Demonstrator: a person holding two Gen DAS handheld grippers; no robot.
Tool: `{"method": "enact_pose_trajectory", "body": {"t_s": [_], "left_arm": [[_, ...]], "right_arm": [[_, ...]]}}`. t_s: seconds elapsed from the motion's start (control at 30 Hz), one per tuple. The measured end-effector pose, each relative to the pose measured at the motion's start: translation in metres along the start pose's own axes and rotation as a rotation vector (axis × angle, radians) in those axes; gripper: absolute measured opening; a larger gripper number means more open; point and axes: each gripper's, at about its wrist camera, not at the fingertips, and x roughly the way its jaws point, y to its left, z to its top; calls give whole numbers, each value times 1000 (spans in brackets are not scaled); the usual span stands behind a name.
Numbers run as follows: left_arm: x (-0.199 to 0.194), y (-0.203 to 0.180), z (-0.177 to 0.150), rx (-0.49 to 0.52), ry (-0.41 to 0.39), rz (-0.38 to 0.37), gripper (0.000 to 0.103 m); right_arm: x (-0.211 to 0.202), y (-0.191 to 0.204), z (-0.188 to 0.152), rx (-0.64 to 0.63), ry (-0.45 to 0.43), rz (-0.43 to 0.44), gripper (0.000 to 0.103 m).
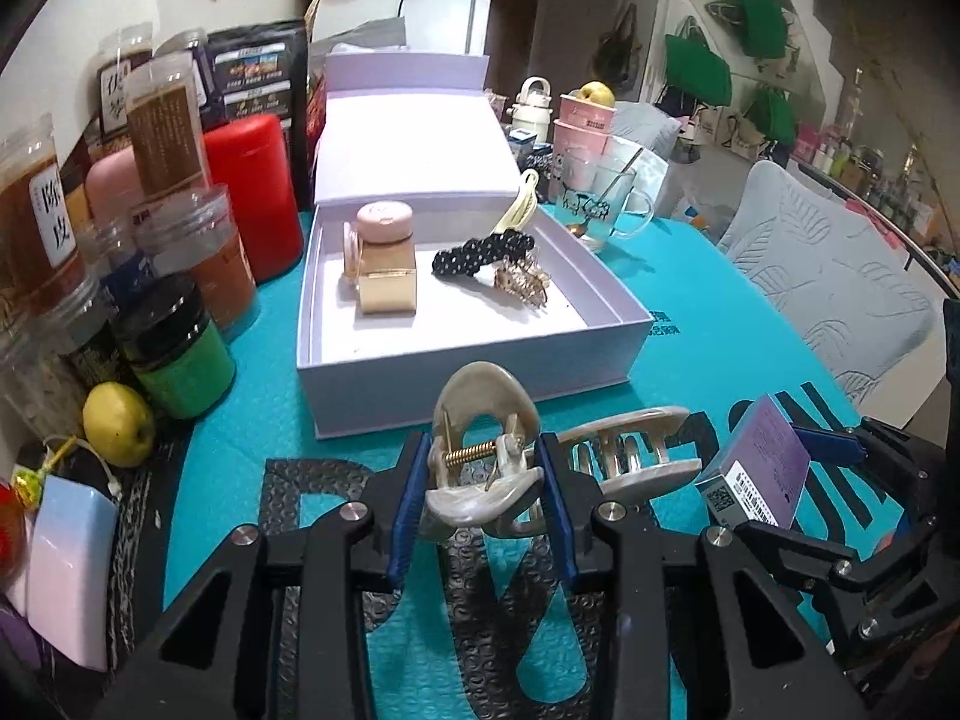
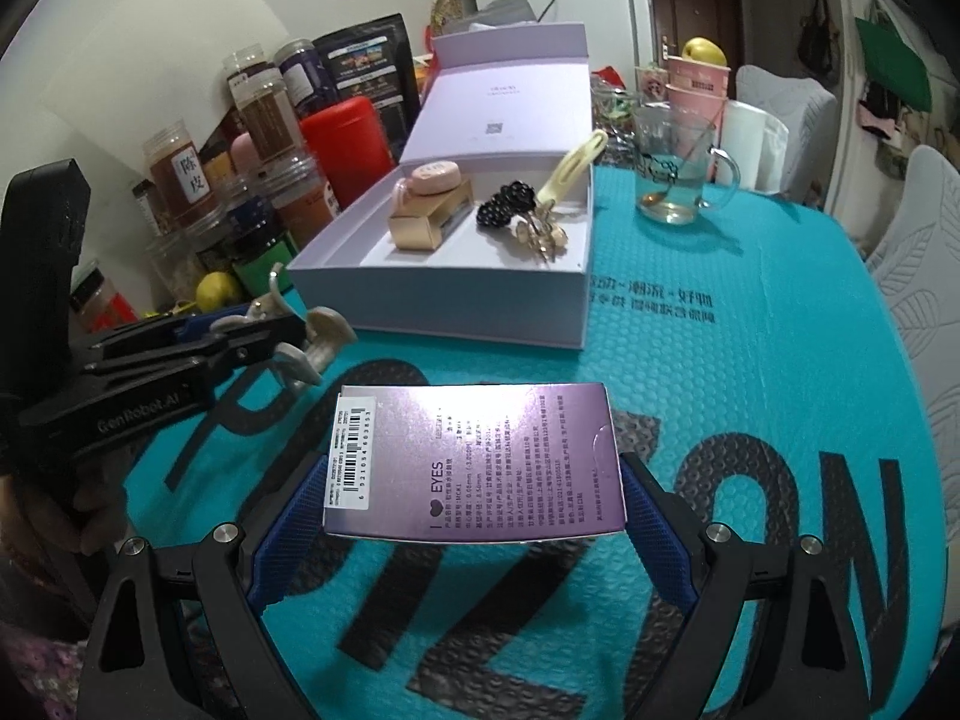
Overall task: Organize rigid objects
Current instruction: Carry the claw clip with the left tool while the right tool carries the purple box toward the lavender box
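An open lavender gift box (image 1: 480,354) sits mid-table on the teal bubble mat (image 1: 720,360), its lid (image 1: 414,138) propped up behind. Inside lie a pink-capped perfume bottle (image 1: 384,252), a black beaded hair clip (image 1: 483,252), a gold hair claw (image 1: 522,285) and a cream hair clip (image 1: 522,210) leaning on the far wall. Left of the box crowd plastic jars (image 1: 180,120), a red canister (image 1: 252,192), a green-labelled jar (image 1: 180,354) and a yellow-green apple (image 1: 118,423). To the right stand a glass mug (image 2: 678,174) with a spoon in it and stacked pink cups (image 2: 696,84). Nothing stands between the grippers and the box's near wall.

The left gripper (image 1: 480,498) points down at a slant toward the box, its blue-padded fingers (image 1: 408,504) clamped on the hinge end of a pearly cream hair claw (image 1: 480,468), which is lifted above the mat just short of the box. The right gripper (image 2: 474,516), just beside it, also slants down; its fingers (image 2: 282,540) stand wide, pressed on the two ends of a purple contact-lens box (image 2: 474,462) held flat above the mat, printed face up.
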Motion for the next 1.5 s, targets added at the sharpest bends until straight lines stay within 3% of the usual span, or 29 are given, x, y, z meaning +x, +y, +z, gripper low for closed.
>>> {"method": "enact_pose_trajectory", "body": {"t_s": [0.57,1.17,1.5], "left_arm": [[-19,4,44,2,-98,12,35],[-3,7,92,6,-135,2,35],[14,18,124,14,-145,37,35]], "right_arm": [[-9,4,47,-31,-74,14,93],[-2,-7,105,-69,-128,2,93],[19,-19,137,-92,-120,24,93]]}}
